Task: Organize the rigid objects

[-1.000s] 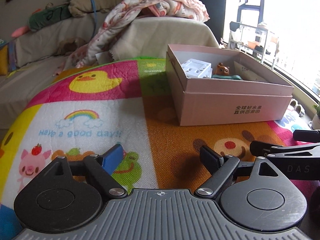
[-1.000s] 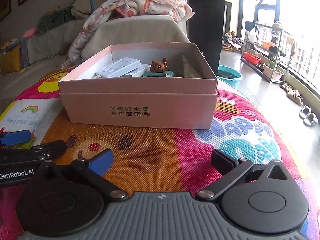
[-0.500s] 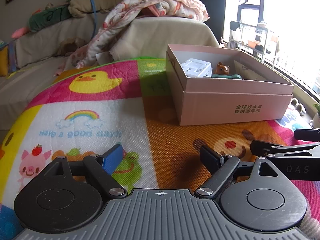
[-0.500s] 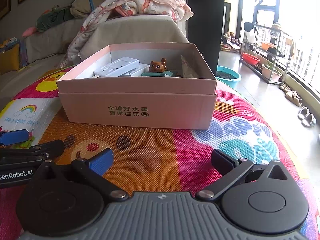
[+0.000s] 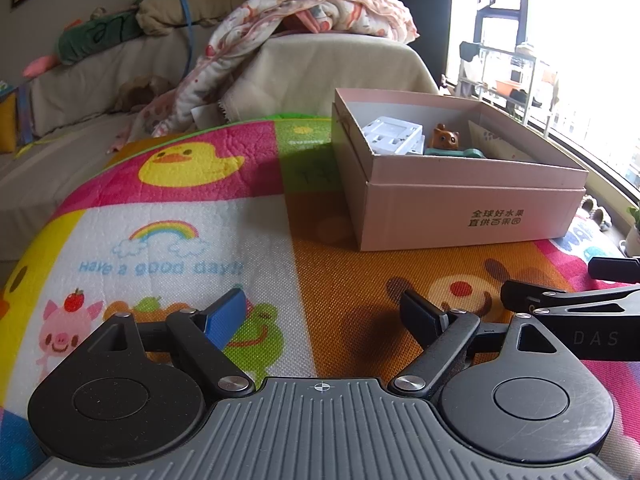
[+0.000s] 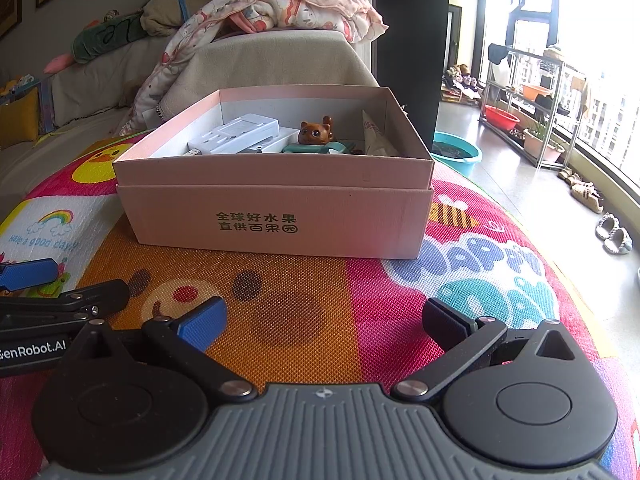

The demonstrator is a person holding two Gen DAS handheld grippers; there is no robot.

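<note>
A pink cardboard box stands on the colourful play mat; it also shows in the left wrist view. Inside lie a white power strip, a brown cat figure on a teal base, and a paper cone. The power strip and the figure show in the left wrist view too. My left gripper is open and empty, low over the mat, left of the box. My right gripper is open and empty, in front of the box.
A covered sofa with a blanket and cushions stands behind the mat. To the right are bare floor, a teal basin, a metal rack and shoes by the window.
The right wrist view has shifted slightly, so the box sits a little further left in it. The left gripper has barely moved. Both grippers stay open.
</note>
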